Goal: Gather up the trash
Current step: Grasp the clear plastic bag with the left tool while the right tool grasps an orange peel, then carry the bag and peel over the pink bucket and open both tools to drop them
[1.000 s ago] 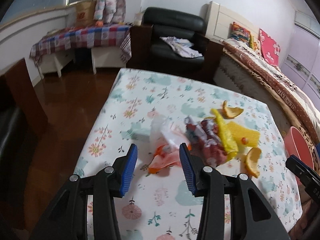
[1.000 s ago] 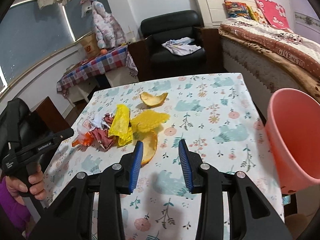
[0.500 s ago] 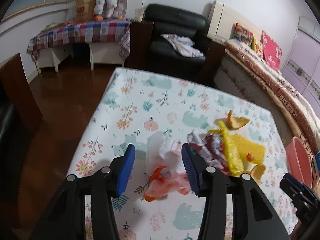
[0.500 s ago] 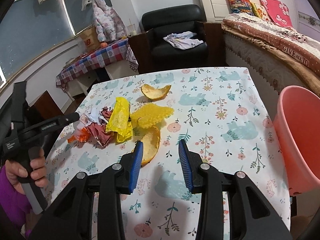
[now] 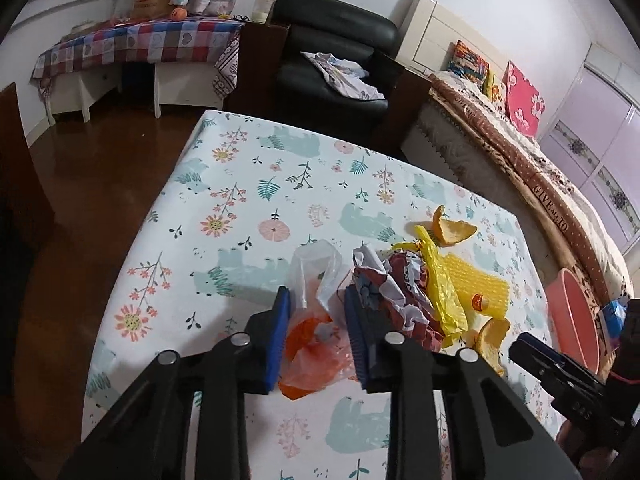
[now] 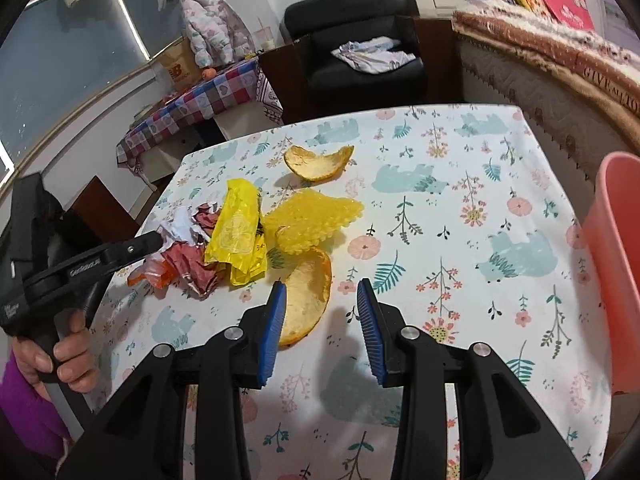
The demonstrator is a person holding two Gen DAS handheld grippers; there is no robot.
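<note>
Plastic bag (image 5: 316, 312), clear and orange: likely light, limp, slippery; lies between spread left tongs (image 5: 316, 334). Best pinched at its bunched middle. Right tongs (image 6: 320, 320) spread, empty.

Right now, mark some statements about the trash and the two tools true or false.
1. The left tool is open, with the clear and orange plastic bag between its fingers. True.
2. The right tool is shut on an orange peel. False: it is open, and the near orange peel lies on the table by its left finger.
3. The pink bin stands at the table's right edge. True.
4. The yellow plastic bag is already in the bin. False: it lies on the tablecloth with the other trash.
5. Two orange peels lie on the table. True: the far one is beyond the pile.
</note>
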